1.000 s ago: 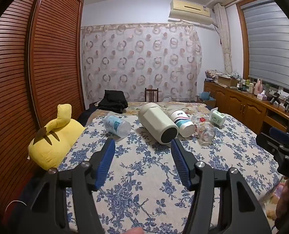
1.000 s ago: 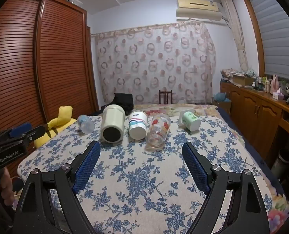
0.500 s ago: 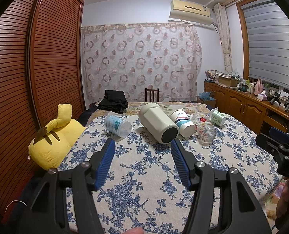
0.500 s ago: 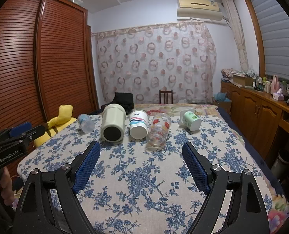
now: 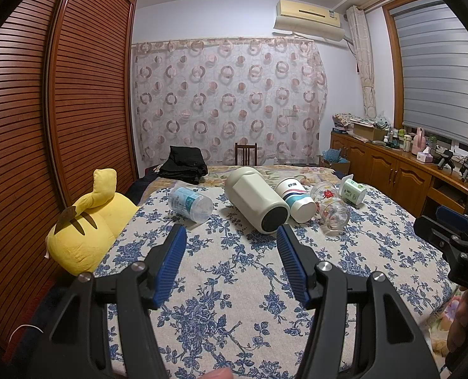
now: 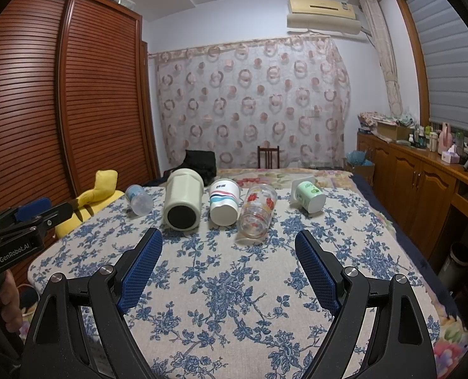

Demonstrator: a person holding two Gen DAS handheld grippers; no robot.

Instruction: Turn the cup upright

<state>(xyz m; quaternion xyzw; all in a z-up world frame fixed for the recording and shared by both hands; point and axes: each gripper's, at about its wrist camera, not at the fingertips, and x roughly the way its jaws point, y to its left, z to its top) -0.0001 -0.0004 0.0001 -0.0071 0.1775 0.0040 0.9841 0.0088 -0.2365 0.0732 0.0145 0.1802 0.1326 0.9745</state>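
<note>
Several cups lie on their sides in a row on the bed's floral cover (image 6: 234,290): a small clear bottle (image 6: 139,199), a large cream mug (image 6: 182,200), a white cup with blue and pink stripes (image 6: 223,201), a flowered glass (image 6: 258,211) and a small green cup (image 6: 309,196). They also show in the left wrist view, with the cream mug (image 5: 256,203) closest. My left gripper (image 5: 230,260) is open and empty, short of the cream mug. My right gripper (image 6: 229,268) is open and empty, short of the glass.
A yellow plush toy (image 5: 88,221) lies at the bed's left edge beside a wooden slatted wardrobe (image 5: 44,126). Black clothes (image 5: 185,164) and a chair (image 5: 245,154) are at the far end. A wooden cabinet (image 6: 423,183) with small items runs along the right wall.
</note>
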